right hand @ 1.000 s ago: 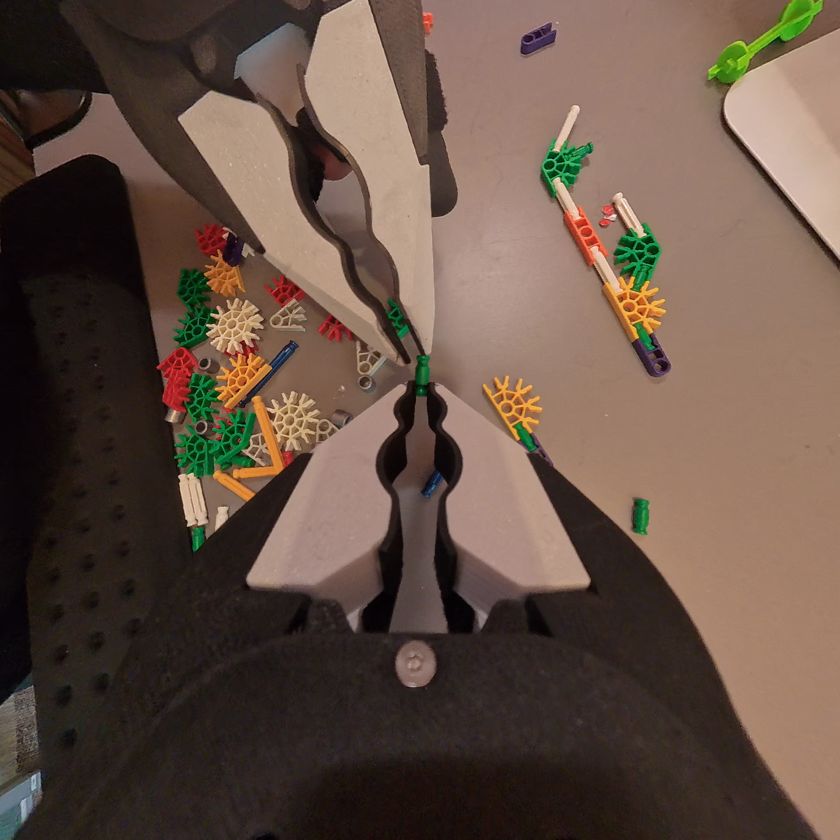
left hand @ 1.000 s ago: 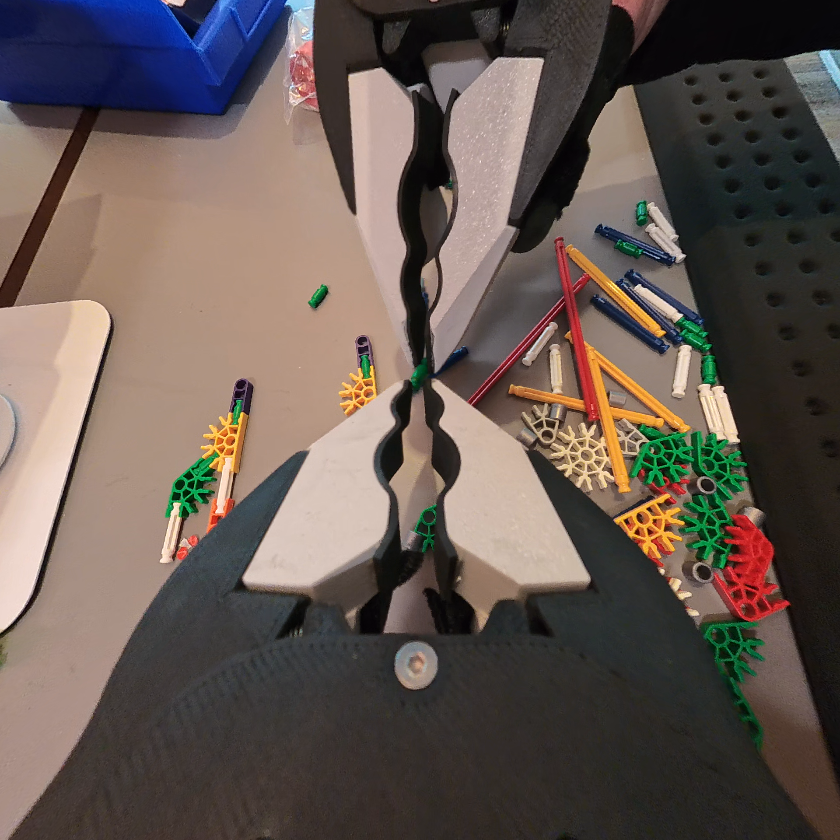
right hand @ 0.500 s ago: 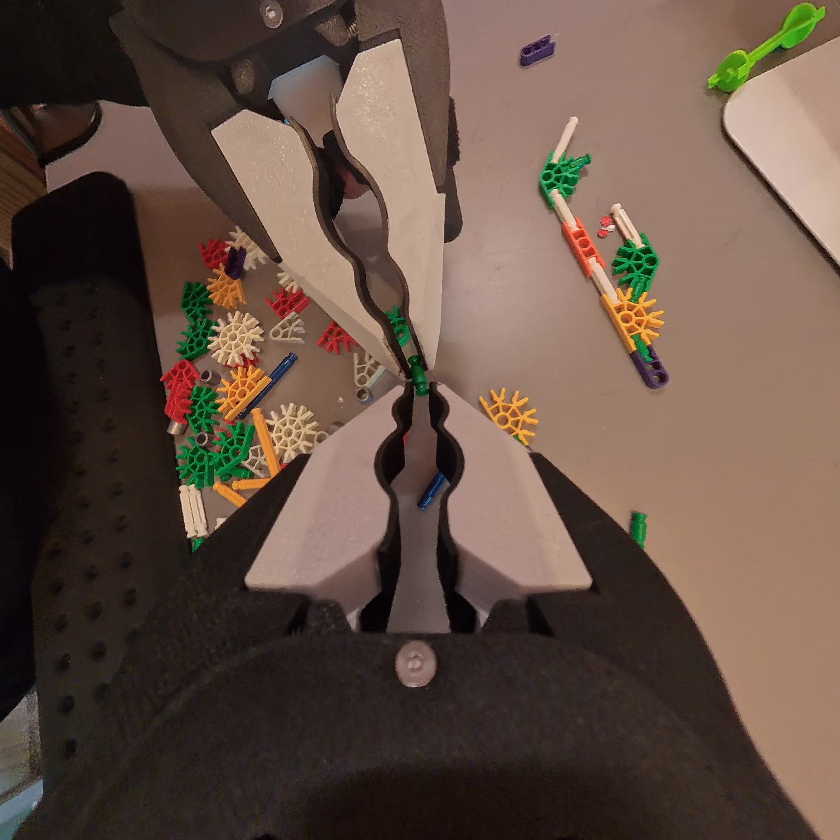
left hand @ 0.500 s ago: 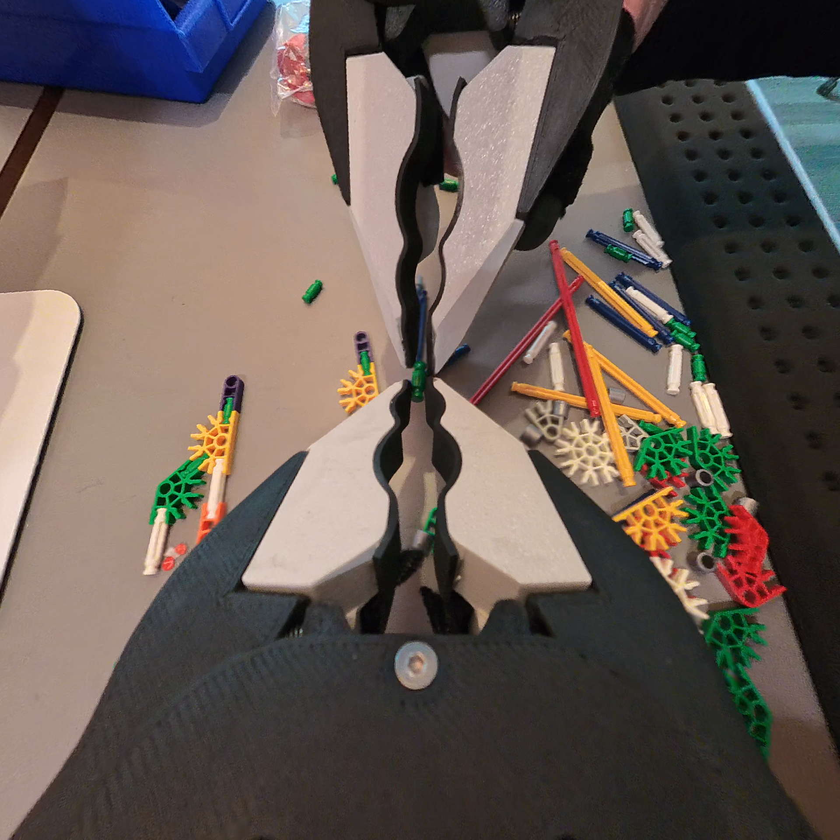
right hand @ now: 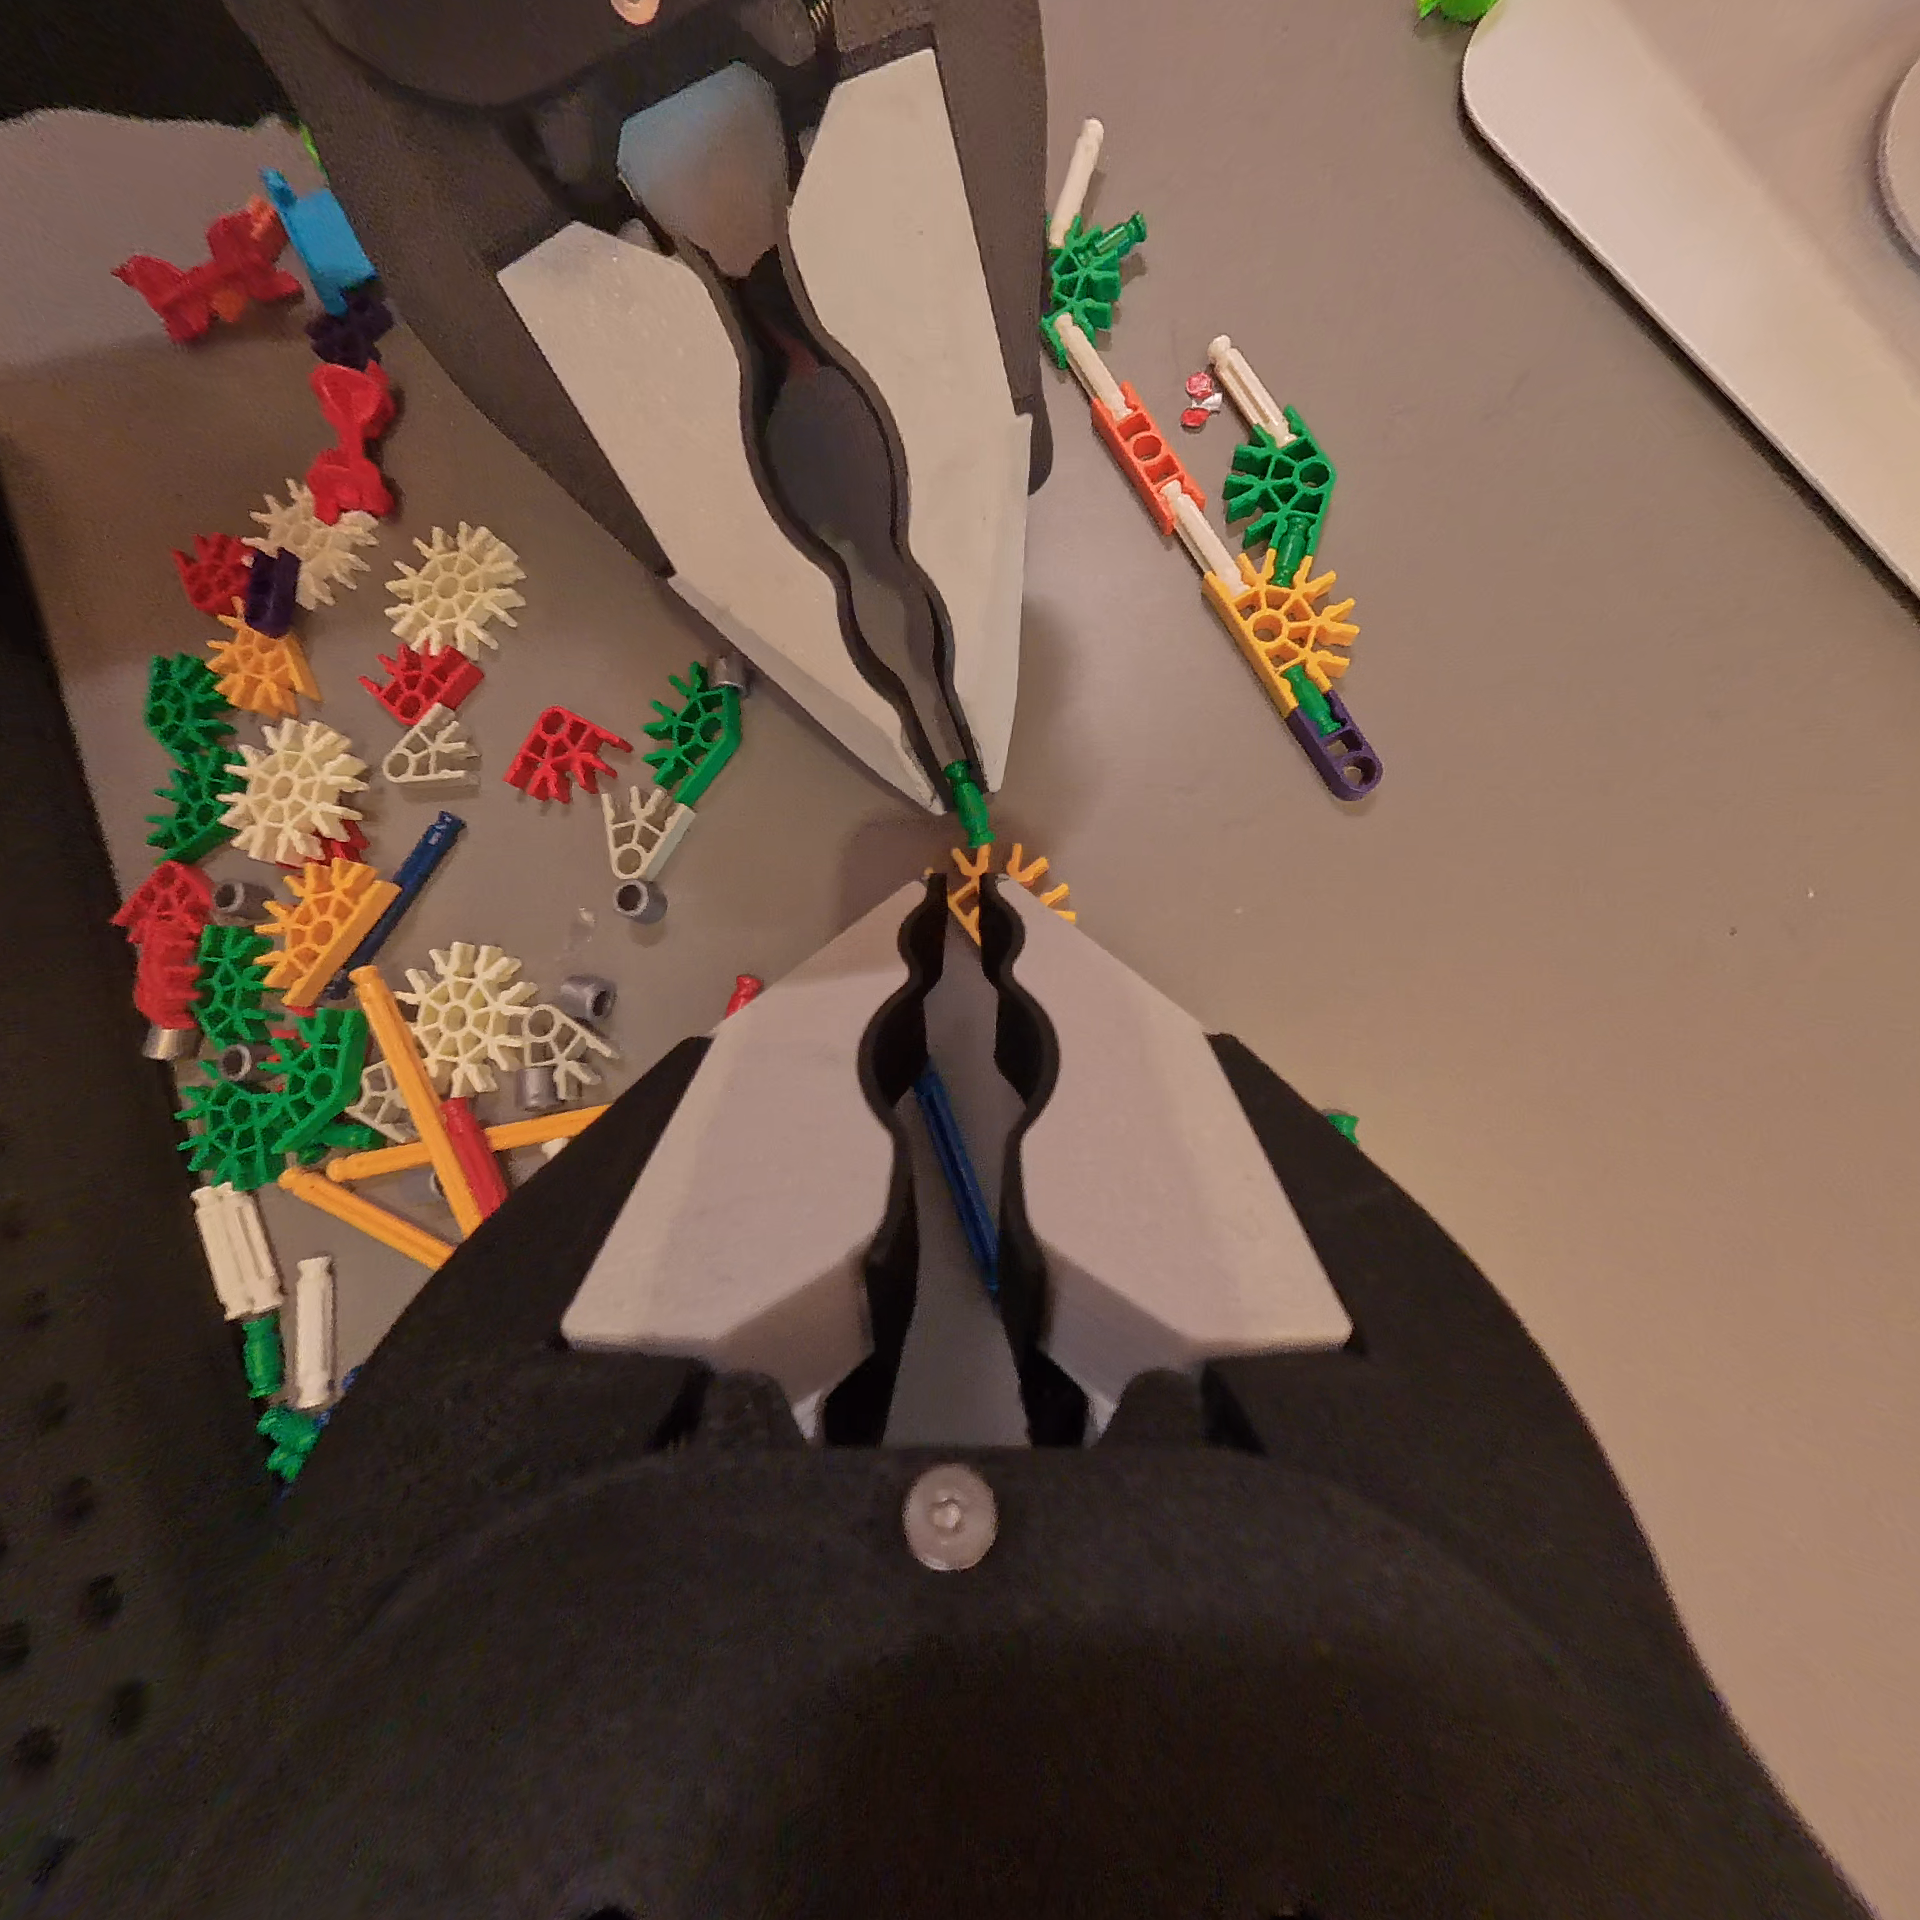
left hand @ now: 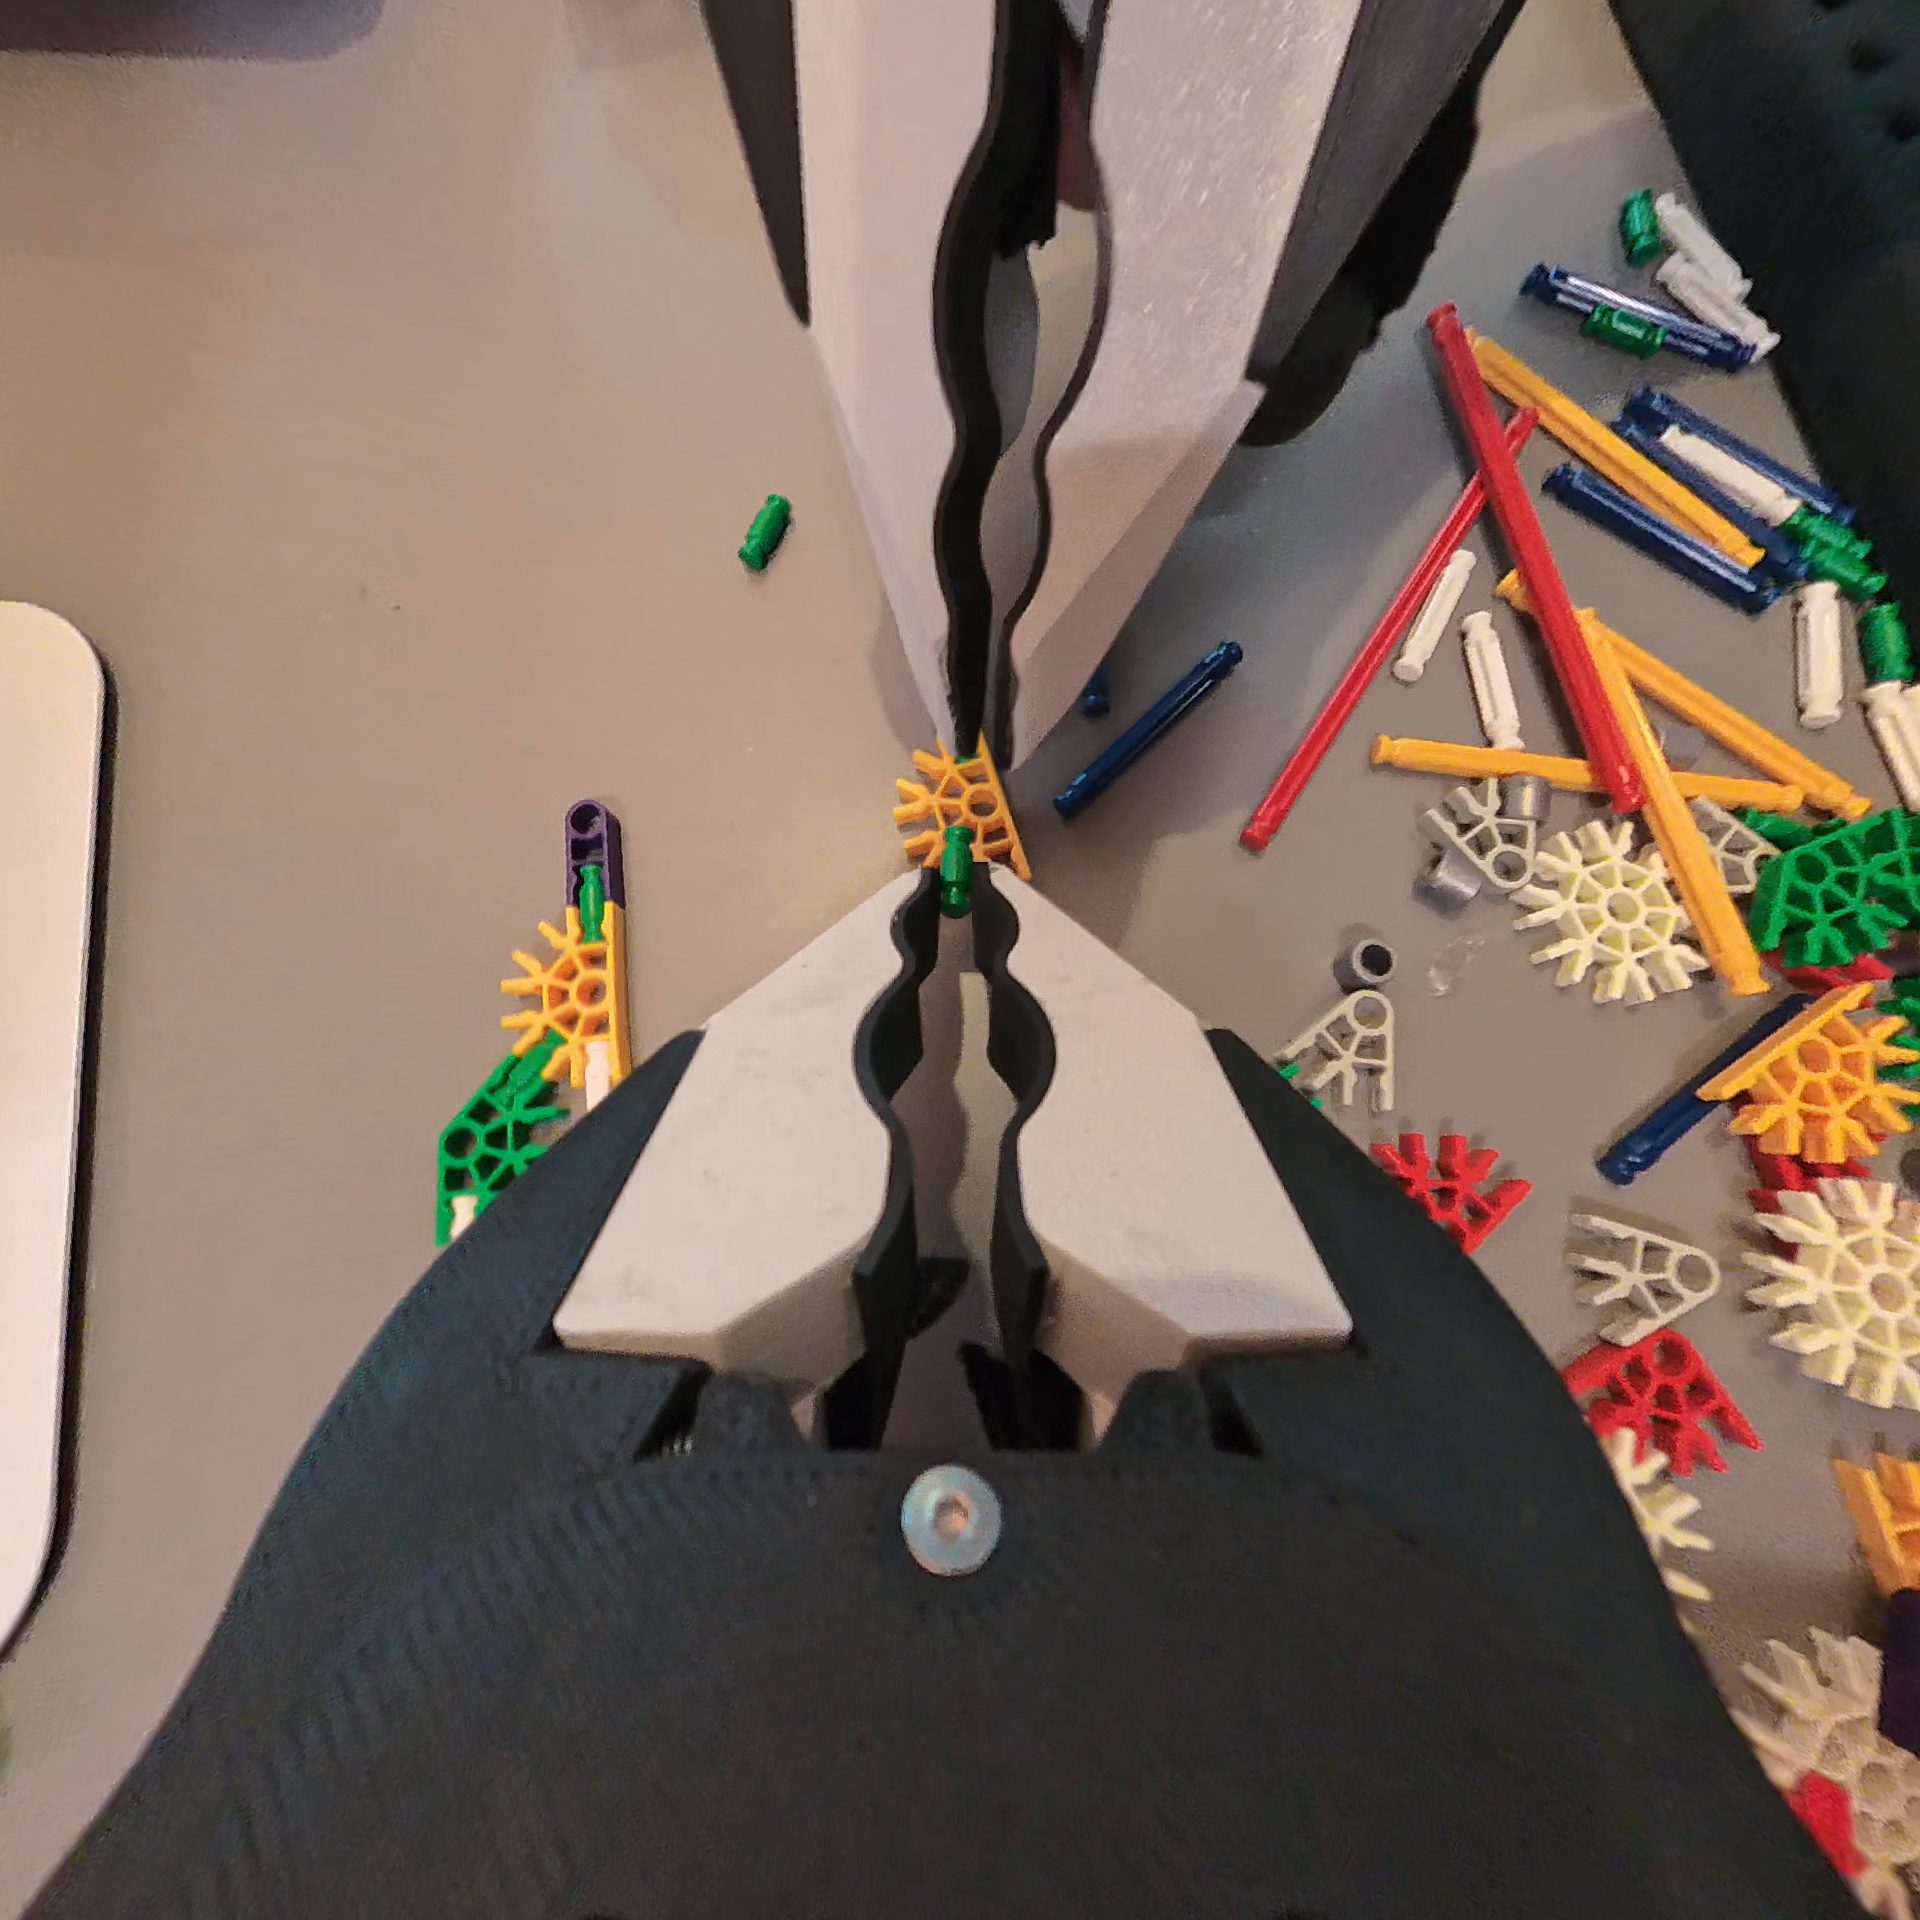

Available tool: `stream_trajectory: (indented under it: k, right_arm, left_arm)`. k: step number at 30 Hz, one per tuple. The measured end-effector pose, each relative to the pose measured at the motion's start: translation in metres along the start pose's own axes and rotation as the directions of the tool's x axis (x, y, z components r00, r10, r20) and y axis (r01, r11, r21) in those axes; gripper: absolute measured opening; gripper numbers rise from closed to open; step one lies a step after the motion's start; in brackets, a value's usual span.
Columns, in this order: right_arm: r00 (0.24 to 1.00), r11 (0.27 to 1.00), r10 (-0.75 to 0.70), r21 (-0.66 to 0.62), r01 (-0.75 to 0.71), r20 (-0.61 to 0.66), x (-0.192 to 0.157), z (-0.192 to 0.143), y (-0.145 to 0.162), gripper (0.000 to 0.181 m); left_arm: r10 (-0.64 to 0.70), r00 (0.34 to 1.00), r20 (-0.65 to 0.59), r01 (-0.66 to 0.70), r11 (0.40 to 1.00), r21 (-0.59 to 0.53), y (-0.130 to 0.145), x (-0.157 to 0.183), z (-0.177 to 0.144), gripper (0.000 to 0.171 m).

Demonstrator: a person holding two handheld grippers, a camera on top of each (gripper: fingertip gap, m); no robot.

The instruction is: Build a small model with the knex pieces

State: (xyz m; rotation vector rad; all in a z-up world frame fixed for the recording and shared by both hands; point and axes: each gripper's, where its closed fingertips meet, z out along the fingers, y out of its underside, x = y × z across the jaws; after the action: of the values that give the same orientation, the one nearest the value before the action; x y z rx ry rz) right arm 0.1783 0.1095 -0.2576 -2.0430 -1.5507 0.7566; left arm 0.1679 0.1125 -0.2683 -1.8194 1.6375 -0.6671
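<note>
My left gripper (left hand: 956,883) is shut on a short green rod (left hand: 954,868) that sticks out past its tips. The rod's free end meets a slot of a yellow fan connector (left hand: 966,805). My right gripper (right hand: 961,894) faces it tip to tip, and its tips pinch the edge of that yellow connector (right hand: 1023,871) low over the grey table. In the right wrist view the left gripper (right hand: 961,790) comes in from the top with the green rod (right hand: 968,805). In the left wrist view the right gripper (left hand: 977,732) comes in from the top. The rest of the connector is hidden under the fingers.
A pile of loose connectors (left hand: 1621,914) and long rods (left hand: 1538,540) lies beside the grippers, next to a black perforated mat (right hand: 62,1351). A blue rod (left hand: 1143,727) lies just under the right gripper. A built chain (right hand: 1278,613), a loose green rod (left hand: 766,532) and a white board (left hand: 42,1039) lie on the other side. My left and right fingertips are right by each other. The left tips stand about 8 centimeters off the built chain (right hand: 1278,613). My left wrist view (left hand: 576,1002) looks at it from another angle.
Both grippers have dropped closer to the table. The right gripper's tips have left the green rod's end and now sit on the yellow connector, with the left gripper's rod against it.
</note>
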Motion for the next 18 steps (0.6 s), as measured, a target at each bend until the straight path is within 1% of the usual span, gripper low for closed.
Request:
stream_trajectory:
  k: [2,7,14,18]
  right_arm:
    - [1.000,1.000,-0.019,-0.015,0.019,-0.016,0.001,0.004,0.001,0.001]
    - [1.000,1.000,-0.008,-0.021,0.007,-0.025,0.007,0.010,0.002,0.000]
    - [1.000,0.998,-0.008,-0.057,0.007,-0.020,0.009,0.019,0.008,0.000]
    - [1.000,0.999,-0.008,-0.052,0.007,-0.018,0.009,0.021,0.008,0.000]
  left_arm:
    - [0.032,0.999,-0.012,-0.032,0.999,-0.018,0.000,0.000,0.004,0.003]
    - [0.129,0.991,-0.030,-0.131,0.989,-0.072,0.005,-0.002,0.011,0.003]
    - [0.182,0.981,-0.072,-0.188,0.978,-0.092,0.005,-0.002,0.014,0.004]
    - [0.192,0.977,-0.089,-0.201,0.975,-0.099,0.007,-0.002,0.016,0.004]
